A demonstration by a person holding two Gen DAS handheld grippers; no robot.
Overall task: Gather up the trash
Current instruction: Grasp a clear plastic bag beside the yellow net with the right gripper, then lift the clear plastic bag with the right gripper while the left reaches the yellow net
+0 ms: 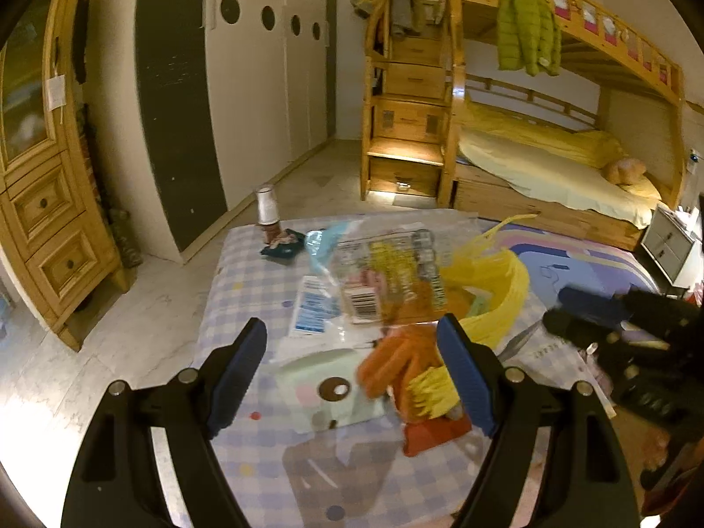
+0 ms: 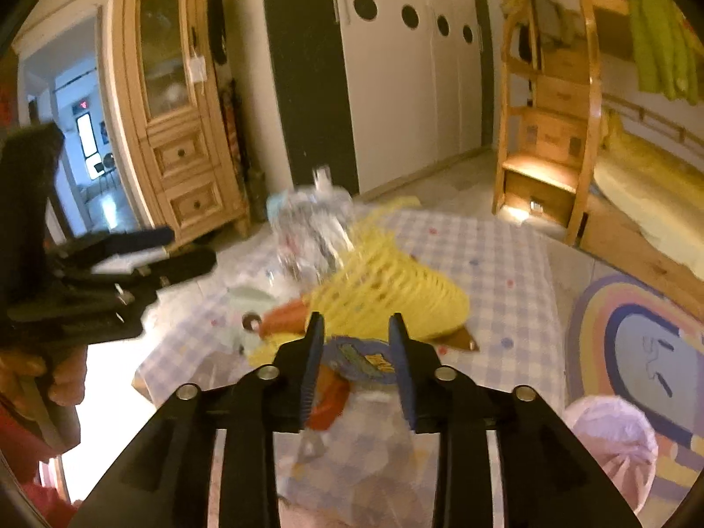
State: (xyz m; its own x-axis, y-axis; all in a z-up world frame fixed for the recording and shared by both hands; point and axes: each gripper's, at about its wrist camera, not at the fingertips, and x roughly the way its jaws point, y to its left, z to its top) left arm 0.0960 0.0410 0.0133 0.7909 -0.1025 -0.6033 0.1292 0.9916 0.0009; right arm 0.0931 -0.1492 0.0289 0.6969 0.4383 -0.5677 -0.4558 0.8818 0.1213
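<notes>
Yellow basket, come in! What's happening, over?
Left gripper open above clutter. Right gripper around blue-rimmed round wrapper. Yellow slatted plastic basket tipped on checked blanket, wrappers spilling.

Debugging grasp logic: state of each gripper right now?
Left gripper: open, holding nothing, above the trash pile.
Right gripper: partly closed around a blue-rimmed wrapper; whether the fingers grip it cannot be told.

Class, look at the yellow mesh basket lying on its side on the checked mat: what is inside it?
Inside the yellow mesh basket orange material shows at the mouth. A clear printed plastic wrapper covers part of the opening, so anything deeper stays hidden.
</notes>
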